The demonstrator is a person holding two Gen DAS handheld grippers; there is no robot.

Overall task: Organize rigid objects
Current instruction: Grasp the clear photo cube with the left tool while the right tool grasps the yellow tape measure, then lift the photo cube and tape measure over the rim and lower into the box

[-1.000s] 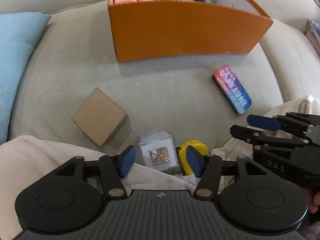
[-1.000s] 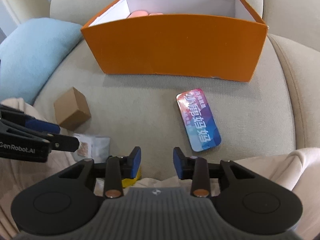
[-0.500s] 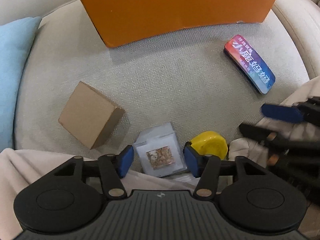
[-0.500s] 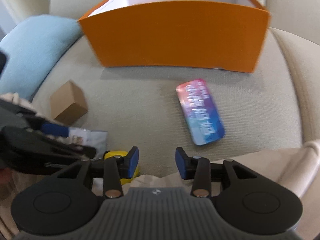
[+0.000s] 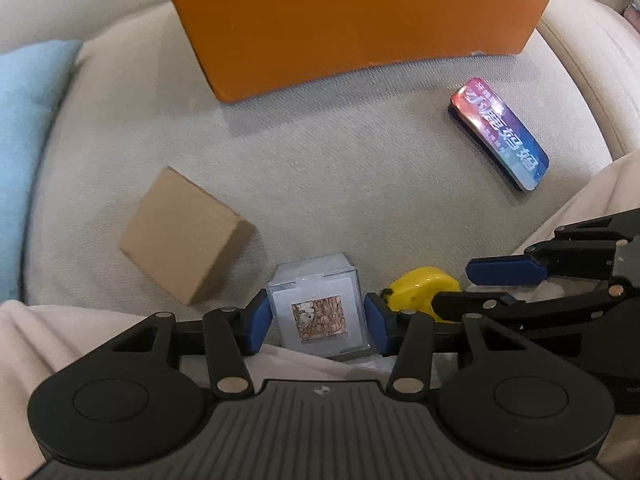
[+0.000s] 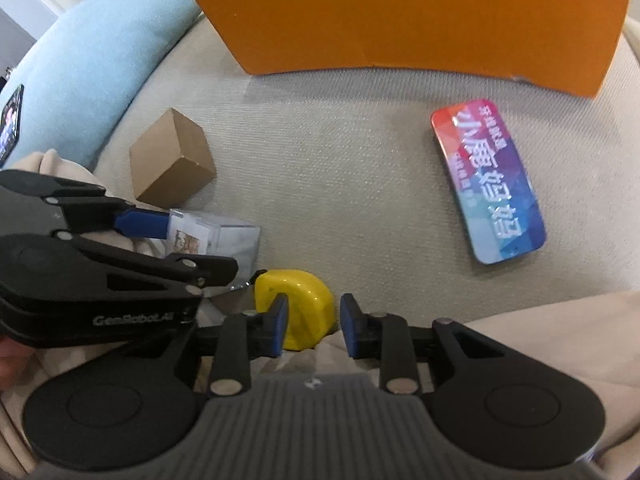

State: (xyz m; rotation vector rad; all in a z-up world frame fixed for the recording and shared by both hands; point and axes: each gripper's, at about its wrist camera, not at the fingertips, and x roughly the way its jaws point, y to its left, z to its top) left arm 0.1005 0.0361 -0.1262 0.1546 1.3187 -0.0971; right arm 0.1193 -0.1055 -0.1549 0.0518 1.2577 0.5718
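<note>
- Two grippers are working low over a beige sofa seat (image 5: 328, 168), and the orange box (image 5: 360, 20) standing at the back of that seat is serving as the landmark here.
- The left wrist view is showing the left gripper (image 5: 316, 322) straddling a clear plastic cube (image 5: 320, 308) well in front of the orange box; its jaws have just been closing, and the blue pads are sitting right at the cube's two sides, though whether they are pressing on it cannot be told.
- The right wrist view is showing what the other lacks: the right gripper (image 6: 313, 326) with its jaws narrowing round a yellow rounded object (image 6: 298, 300), the left pad lying over its front and the right pad standing clear of it, so it is not gripping yet.
- That same view is also catching a blue cushion (image 6: 100, 80) to the left of the orange box and, at the far left edge, a dark phone-like screen (image 6: 10, 120) leaning by the cushion.
- A brown cardboard cube (image 5: 184, 236) is lying in front of the orange box toward its left end, apart from the clear cube.
- A colourful flat tin (image 6: 488, 180) is lying just in front of the box's right end, on the seat fabric.
- Cream cloth (image 6: 560, 320) is bunching along the near edge of the seat, beneath both grippers.
- The sofa's arm (image 5: 592, 60) is curving up to the right of the orange box.
</note>
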